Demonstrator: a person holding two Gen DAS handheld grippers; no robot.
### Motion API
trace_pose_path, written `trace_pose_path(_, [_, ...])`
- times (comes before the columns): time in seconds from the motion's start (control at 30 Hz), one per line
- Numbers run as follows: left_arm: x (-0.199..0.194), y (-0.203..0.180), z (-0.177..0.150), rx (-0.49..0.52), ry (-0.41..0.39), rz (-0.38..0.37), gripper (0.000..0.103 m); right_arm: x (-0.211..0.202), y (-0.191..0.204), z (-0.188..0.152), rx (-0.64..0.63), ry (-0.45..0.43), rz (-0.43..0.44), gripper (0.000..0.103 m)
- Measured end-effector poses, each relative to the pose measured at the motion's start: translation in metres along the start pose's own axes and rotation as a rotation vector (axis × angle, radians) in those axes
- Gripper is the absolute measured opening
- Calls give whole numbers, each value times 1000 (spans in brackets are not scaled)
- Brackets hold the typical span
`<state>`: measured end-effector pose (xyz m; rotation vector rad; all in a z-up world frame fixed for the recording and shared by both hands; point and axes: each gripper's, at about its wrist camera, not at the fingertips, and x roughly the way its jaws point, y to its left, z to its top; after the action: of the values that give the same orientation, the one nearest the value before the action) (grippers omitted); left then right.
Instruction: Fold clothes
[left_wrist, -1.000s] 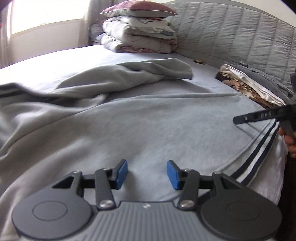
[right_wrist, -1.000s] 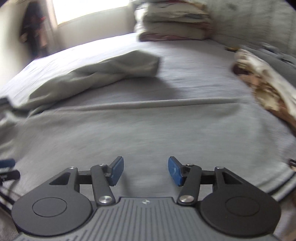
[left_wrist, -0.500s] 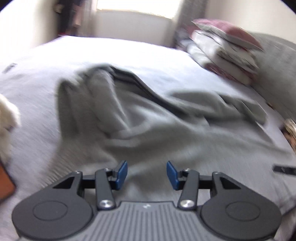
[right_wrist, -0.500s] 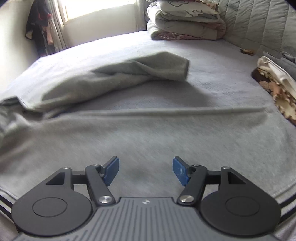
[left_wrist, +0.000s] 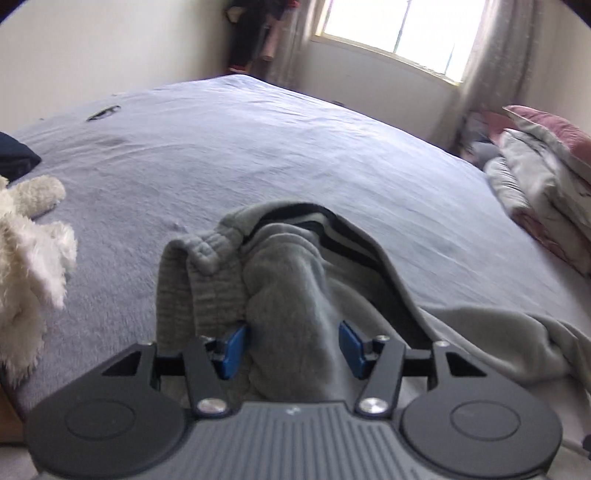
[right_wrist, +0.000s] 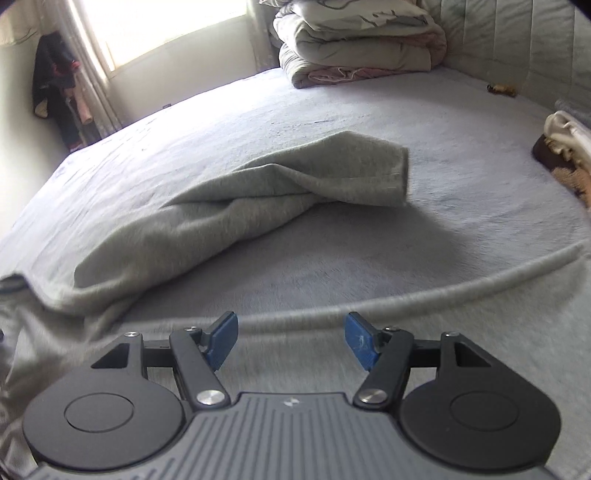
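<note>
Grey sweatshirt (left_wrist: 291, 280) bunched at lower centre between my left gripper (left_wrist: 291, 345) fingers, spread apart, contact unclear | my right gripper (right_wrist: 291, 341) gapes over blurred fabric, sleeve (right_wrist: 258, 195) mid-frame | white plush toy (left_wrist: 26, 258) cut off at left edge | bed (left_wrist: 258, 147) beneath.

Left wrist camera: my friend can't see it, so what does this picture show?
A bunched-up gray sweatshirt sits between the open jaws of the left gripper, on a big bed. A fluffy white stuffed toy lies at the left, folded blankets at the right, and a bright window is behind.
</note>
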<state>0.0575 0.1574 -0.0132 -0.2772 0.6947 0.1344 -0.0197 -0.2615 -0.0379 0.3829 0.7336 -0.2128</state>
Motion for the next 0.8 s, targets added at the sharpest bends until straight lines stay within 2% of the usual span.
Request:
trace_pose_path(0.1, [19,1,4,9,-3,57,56,26,2,10,65,21,40,67])
trace_pose_path(0.2, [36,7,7,-11,6,81,57,54,5,22,136,38,76,67])
trace_pose_path(0.3, [44,11,10,14,-11,100,63,79,10,36,192,27,112,67])
trace_pose_path(0.4, [50,17,13,2,-10,82,64,100,17,52,239,36,154,66])
trace_pose_path(0.47, [51,18,14,1,-15,73,63,108,23,62,252,44,176,53])
trace_pose_path(0.5, [51,18,14,5,-18,69,63,108,28,69,243,37,167,26])
trace_pose_path(0.53, [50,18,15,11,-20,63,63,108,32,76,234,30,159,13])
trace_pose_path(0.6, [50,19,15,13,-24,49,56,108,41,89,213,16,143,10])
trace_pose_path(0.67, [50,22,16,2,-16,22,40,108,54,105,164,-3,139,8])
trace_pose_path(0.8, [50,23,16,-2,-16,10,35,116,81,136,81,-17,101,7])
